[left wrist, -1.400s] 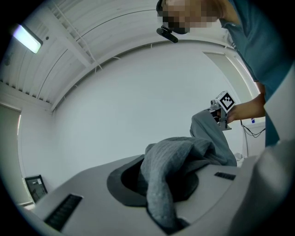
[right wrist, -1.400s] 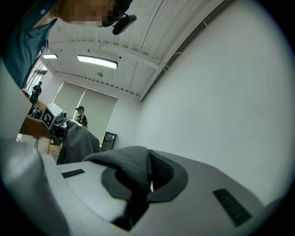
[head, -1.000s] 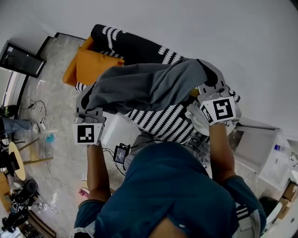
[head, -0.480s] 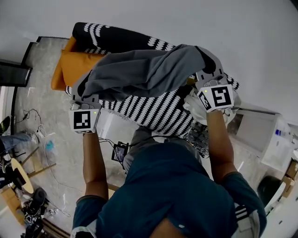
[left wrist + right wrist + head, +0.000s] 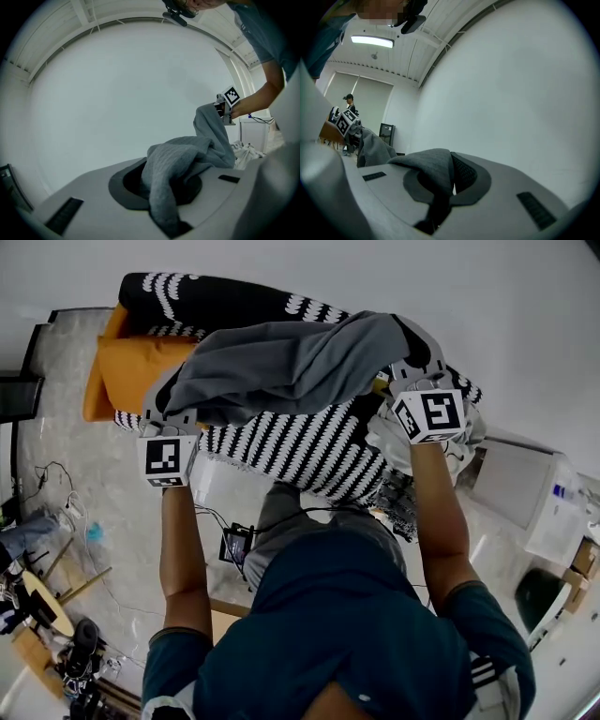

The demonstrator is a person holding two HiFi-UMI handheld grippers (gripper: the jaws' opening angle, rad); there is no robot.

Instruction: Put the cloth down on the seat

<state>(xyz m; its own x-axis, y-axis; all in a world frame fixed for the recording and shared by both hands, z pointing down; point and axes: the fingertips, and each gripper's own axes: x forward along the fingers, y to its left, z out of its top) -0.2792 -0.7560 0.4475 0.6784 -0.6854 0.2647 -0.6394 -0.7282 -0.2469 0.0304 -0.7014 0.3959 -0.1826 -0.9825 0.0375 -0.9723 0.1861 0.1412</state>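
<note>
Cloth [image 5: 281, 371]: grey, knitted, slung in loose folds between the two grippers, over the seat [image 5: 300, 451], a sofa under a black-and-white striped cover; whether its lowest fold touches the cover cannot be told. Arms: both bare forearms reach forward from a person in a teal shirt [image 5: 347, 634], the left arm [image 5: 178, 549] nearly straight, the right arm [image 5: 436, 521] angled slightly inward; both grippers are raised in front of the pale wall [image 5: 375, 277], well apart from each other. Left gripper [image 5: 169, 418]: at the cloth's left end, jaws a narrow way apart, clamped on a thick bunched fold that spills out over the lower jaw. Right gripper [image 5: 417, 376]: at the cloth's right end, jaws all but together, pinching a thin edge of the cloth, which drapes away toward the other gripper. Orange cushion [image 5: 127, 371]: on the sofa's left end, partly under the cloth's left side.
</note>
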